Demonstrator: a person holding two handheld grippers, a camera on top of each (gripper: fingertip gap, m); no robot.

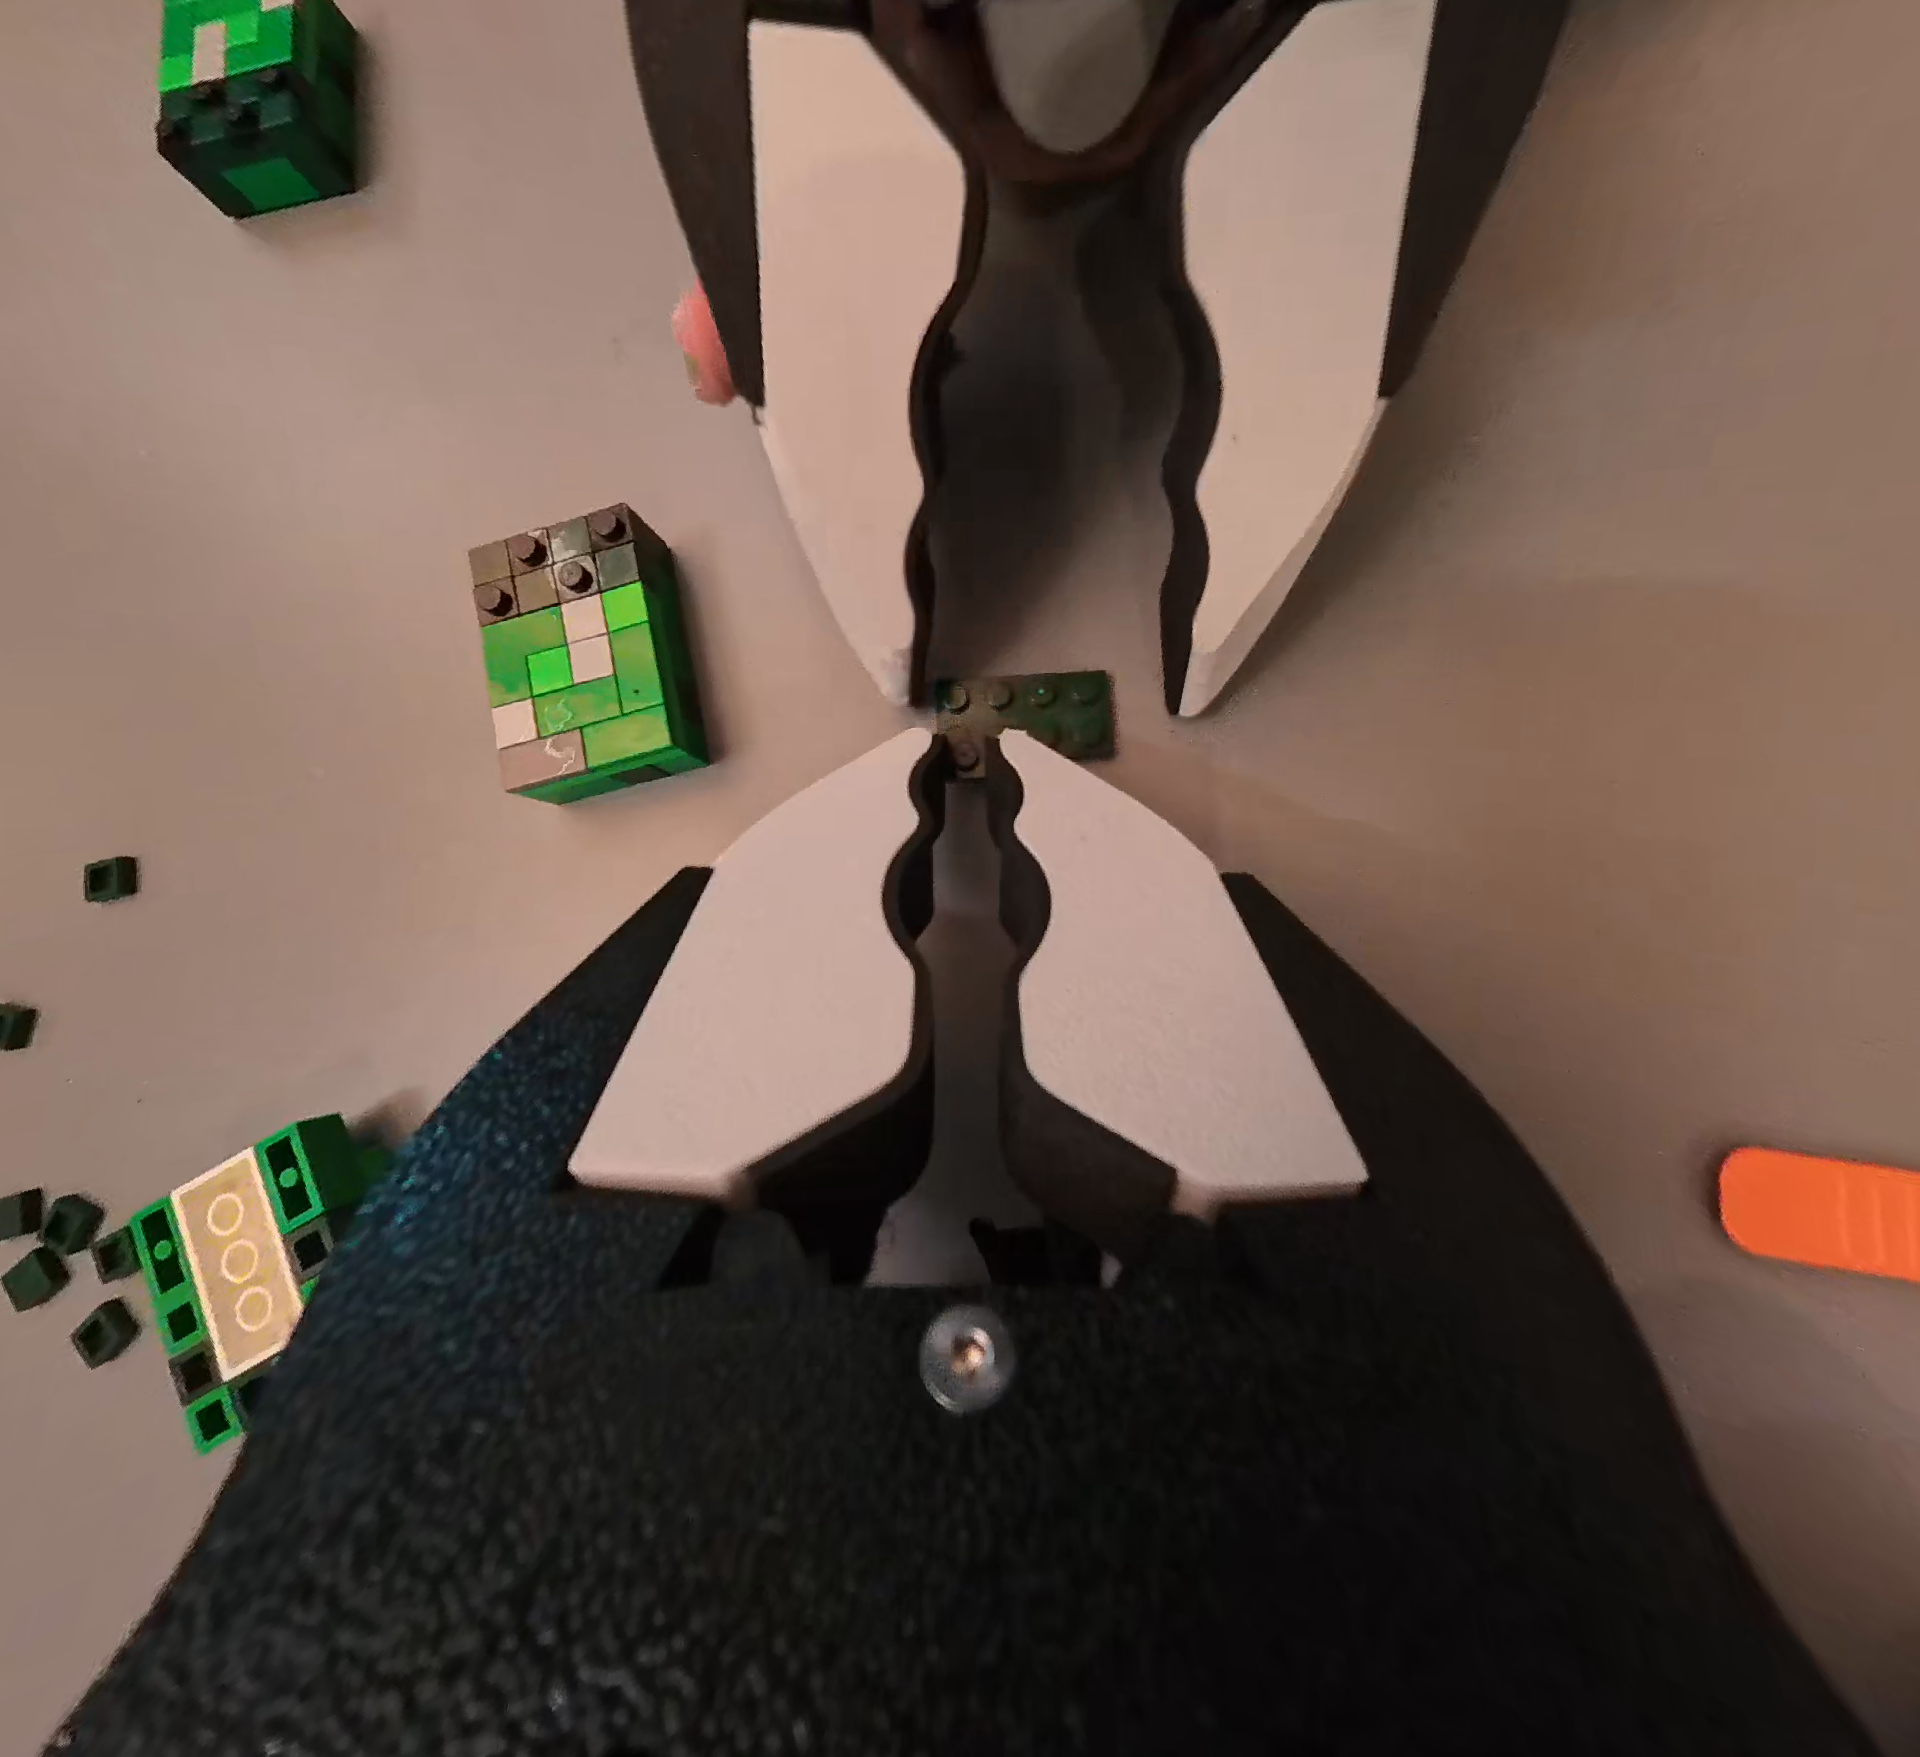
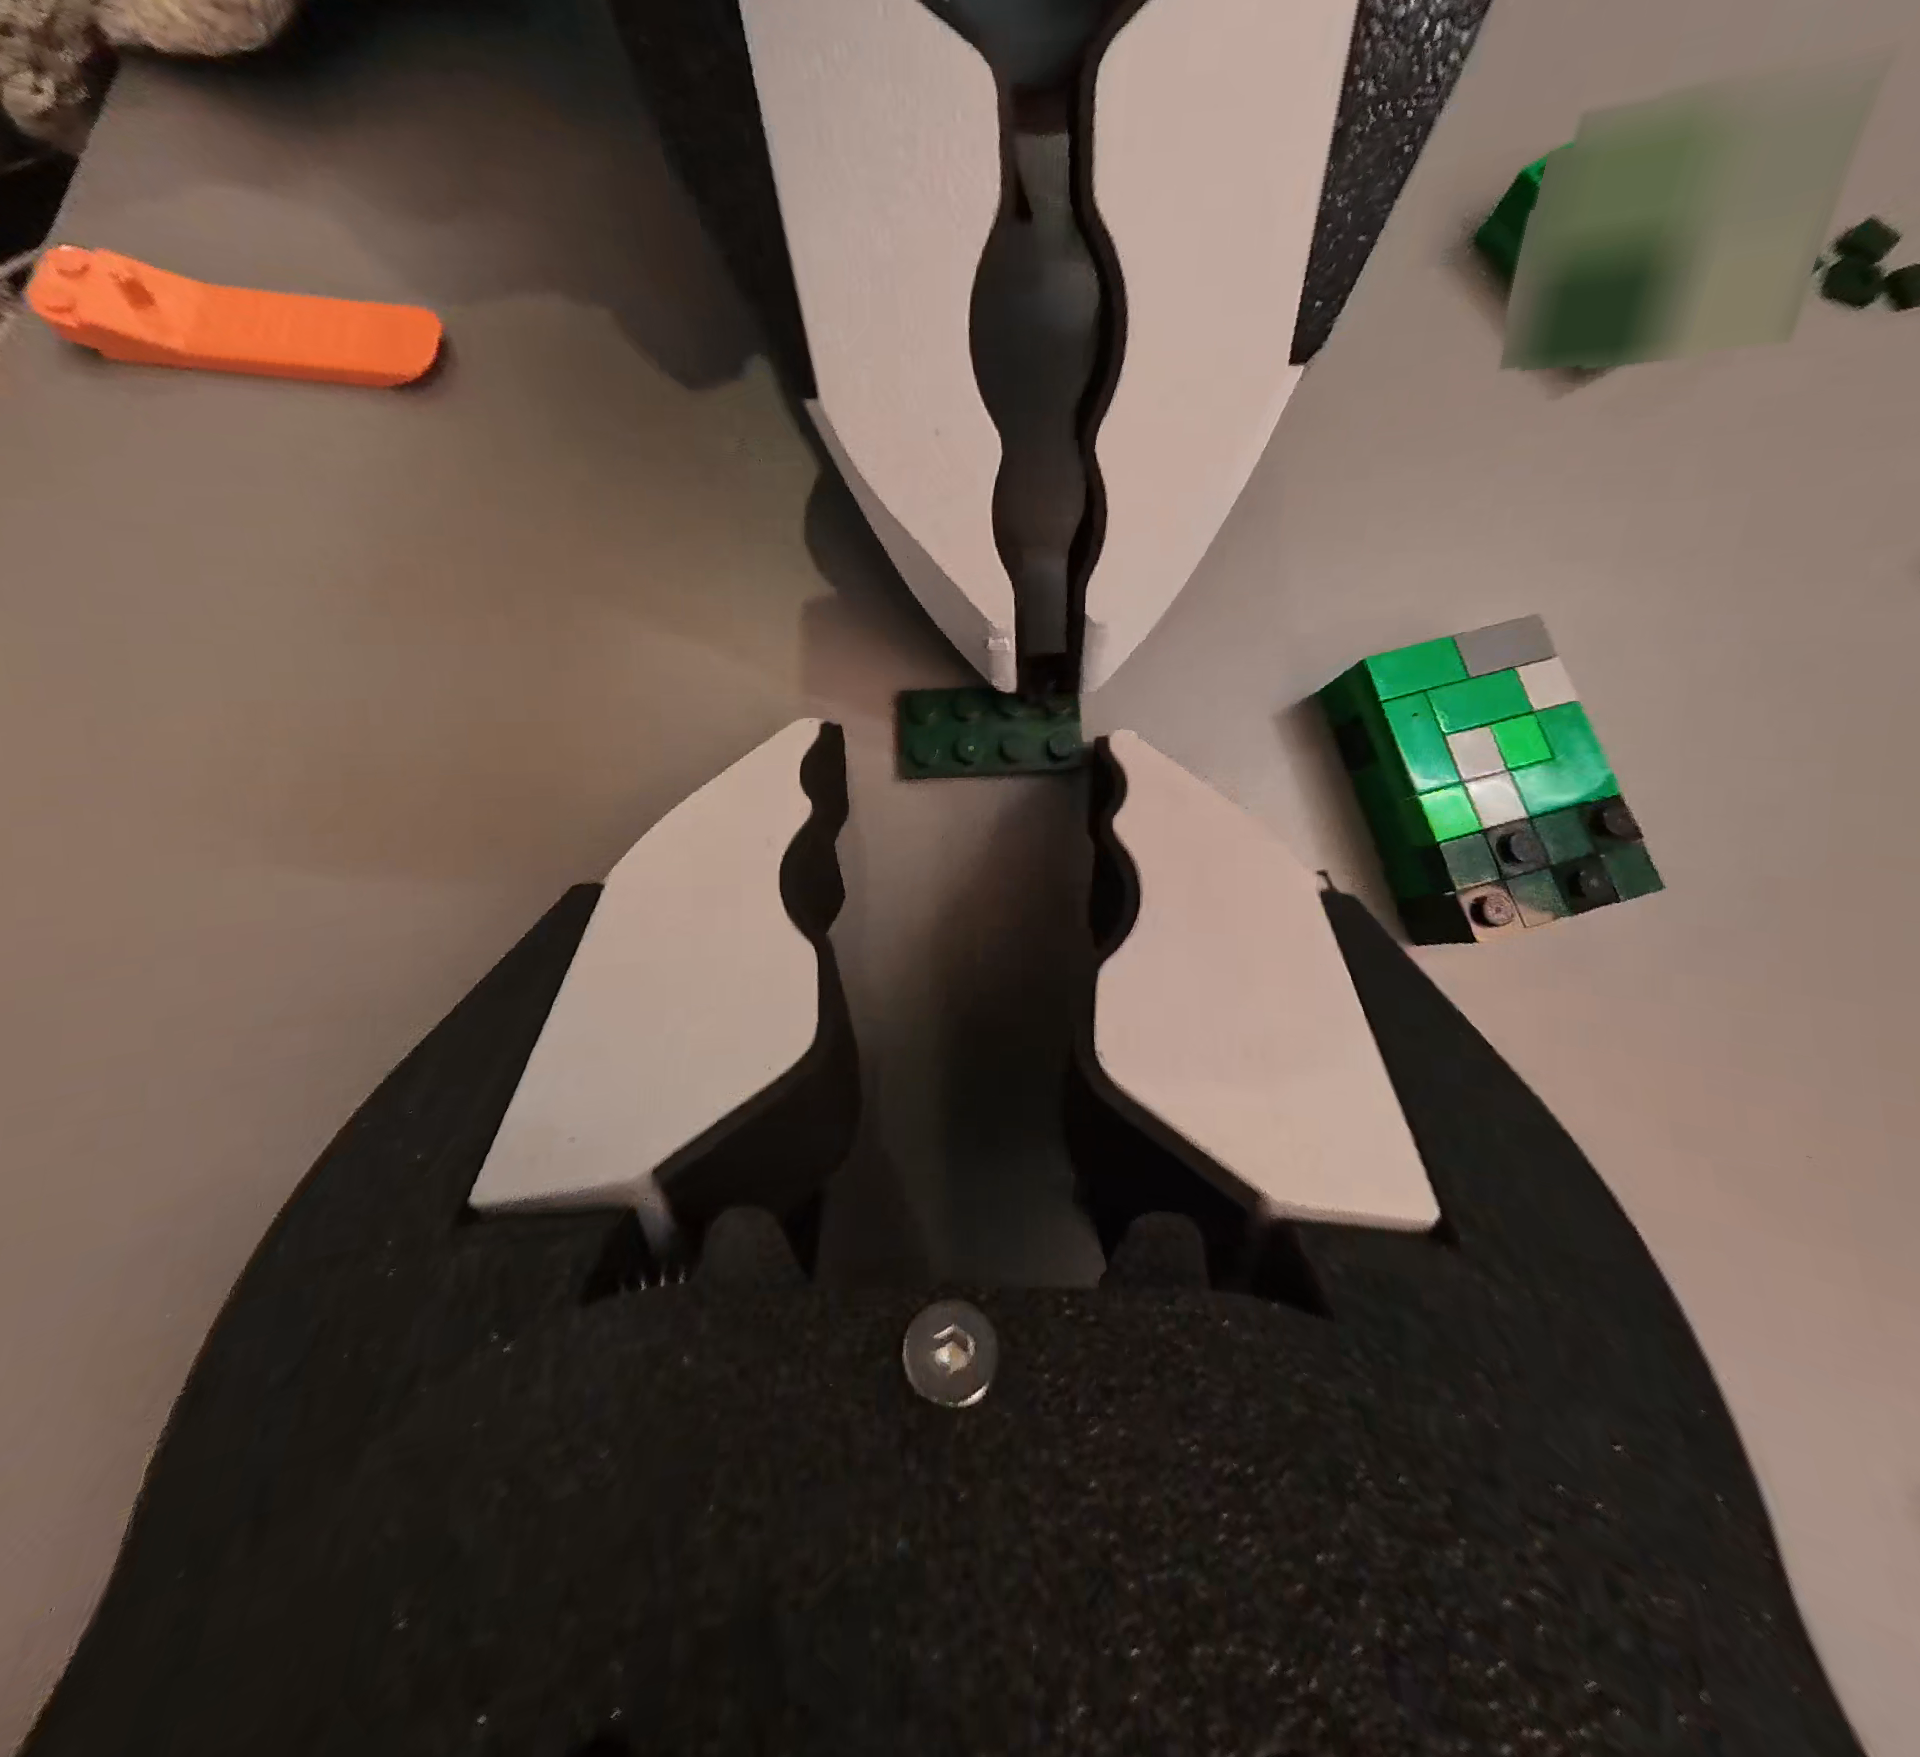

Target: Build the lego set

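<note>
One small dark green plate point(image 1: 1023, 715) lies flat on the grey tabletop point(image 1: 1558, 772), with its studs up, right between the two hand-held grippers. It is thin, stiff plastic and very light, so I judge it slides easily on the smooth tabletop when something pushes it from one side only. Its flat faces are slippery; the short ends and the long edges are the best places to take hold, because the fingers can press against hard, straight sides there.

At one end of the plate the left hand-held gripper point(image 1: 966, 757) has its fingers nearly together, and a small dark piece point(image 1: 968, 760) sits between the tips. It seems pinched there, touching the plate's end, but I cannot tell if it is already pressed on the plate. The right hand-held gripper point(image 2: 961, 757) comes from the opposite side, facing the left one tip to tip. Its fingers stand wide, one on each side of the plate, and they do not squeeze it. Both grippers point down at a slant toward the tabletop.

A built green block with grey and white squares point(image 1: 582, 658) lies on its side near the plate. A second green block point(image 1: 260, 92) is farther off, and several tiny dark pieces point(image 1: 62, 1260) lie loose beside a flat green assembly point(image 1: 234, 1271). An orange separator tool point(image 2: 234, 331) rests well apart on the other side.
</note>
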